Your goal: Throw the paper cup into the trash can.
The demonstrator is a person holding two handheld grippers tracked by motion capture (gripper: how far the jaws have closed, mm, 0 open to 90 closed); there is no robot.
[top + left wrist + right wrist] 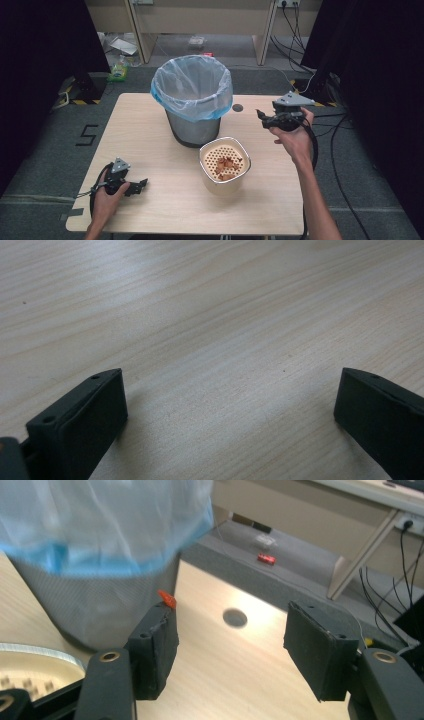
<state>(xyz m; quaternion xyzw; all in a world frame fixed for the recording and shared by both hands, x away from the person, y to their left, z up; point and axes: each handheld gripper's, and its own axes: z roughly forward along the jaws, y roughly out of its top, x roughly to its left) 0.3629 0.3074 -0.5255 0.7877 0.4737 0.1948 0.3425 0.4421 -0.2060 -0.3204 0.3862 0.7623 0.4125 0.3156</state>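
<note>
Right hand-held gripper (261, 116) is wide open and empty, left hand-held gripper (142, 184) too — a careless grab could tip the strainer (225, 163) and scatter scraps (226, 166) beside the bin (192, 95).

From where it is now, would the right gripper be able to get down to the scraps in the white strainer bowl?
Probably yes. The right gripper is open and empty beside the bin, the scraps lie uncovered in the bowl, and nothing stands between them.

Left gripper (141, 184) low, right gripper (261, 116) raised, both with fingers apart
</note>
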